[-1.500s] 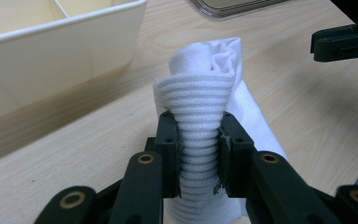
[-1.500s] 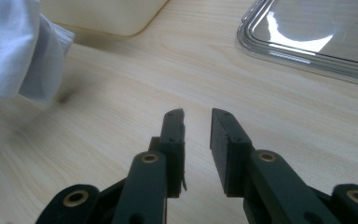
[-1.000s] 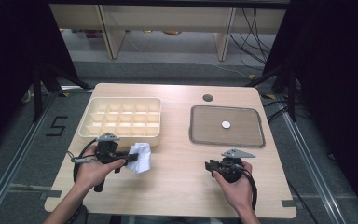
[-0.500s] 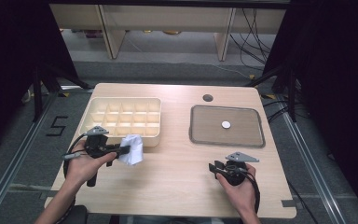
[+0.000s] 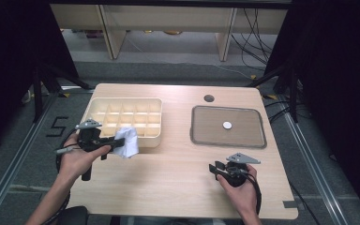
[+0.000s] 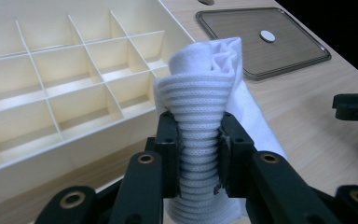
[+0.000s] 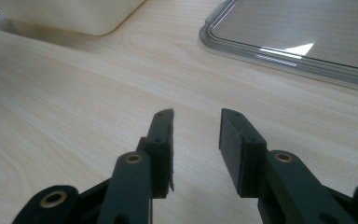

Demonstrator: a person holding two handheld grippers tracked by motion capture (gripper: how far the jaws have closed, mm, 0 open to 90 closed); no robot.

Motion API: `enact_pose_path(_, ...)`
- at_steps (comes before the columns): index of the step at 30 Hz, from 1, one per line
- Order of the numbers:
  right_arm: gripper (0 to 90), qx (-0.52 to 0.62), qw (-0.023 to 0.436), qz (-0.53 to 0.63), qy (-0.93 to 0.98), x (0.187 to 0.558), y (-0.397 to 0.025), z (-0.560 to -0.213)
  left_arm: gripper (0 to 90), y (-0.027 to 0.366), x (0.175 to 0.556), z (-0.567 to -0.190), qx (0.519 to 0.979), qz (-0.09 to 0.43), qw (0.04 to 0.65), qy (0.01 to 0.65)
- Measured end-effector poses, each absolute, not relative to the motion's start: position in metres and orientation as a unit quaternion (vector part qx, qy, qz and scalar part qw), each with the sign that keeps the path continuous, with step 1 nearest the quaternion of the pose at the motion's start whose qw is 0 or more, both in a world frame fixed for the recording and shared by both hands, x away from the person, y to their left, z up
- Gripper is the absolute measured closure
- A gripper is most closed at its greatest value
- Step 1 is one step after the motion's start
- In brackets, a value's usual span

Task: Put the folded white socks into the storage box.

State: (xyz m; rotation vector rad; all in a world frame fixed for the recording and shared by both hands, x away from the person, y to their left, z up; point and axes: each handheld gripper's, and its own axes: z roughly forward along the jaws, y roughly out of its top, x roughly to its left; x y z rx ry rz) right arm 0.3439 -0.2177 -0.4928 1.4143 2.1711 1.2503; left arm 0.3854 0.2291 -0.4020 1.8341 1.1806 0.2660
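The left gripper (image 6: 196, 154) is clamping a white ribbed cloth sock (image 6: 200, 116) between its jaws, just beside the cream plastic compartment box (image 6: 51, 93); the right gripper (image 7: 196, 140) is resting with jaws apart, holding nothing.

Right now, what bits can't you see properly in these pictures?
- White sock: its lower end is cut off by the left gripper view's bottom edge, behind the left claw.
- Small white disc on the tray: too small in the high view to identify.
- Divided box: cut off by the right gripper view's top edge.
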Motion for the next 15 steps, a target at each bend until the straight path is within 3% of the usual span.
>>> enact_pose_path(15,65.3,0.496,0.129,0.43,0.743,0.342,-0.216,-0.493,72.7,0.251,0.399,-0.393,0.73,0.131,0.454,0.494)
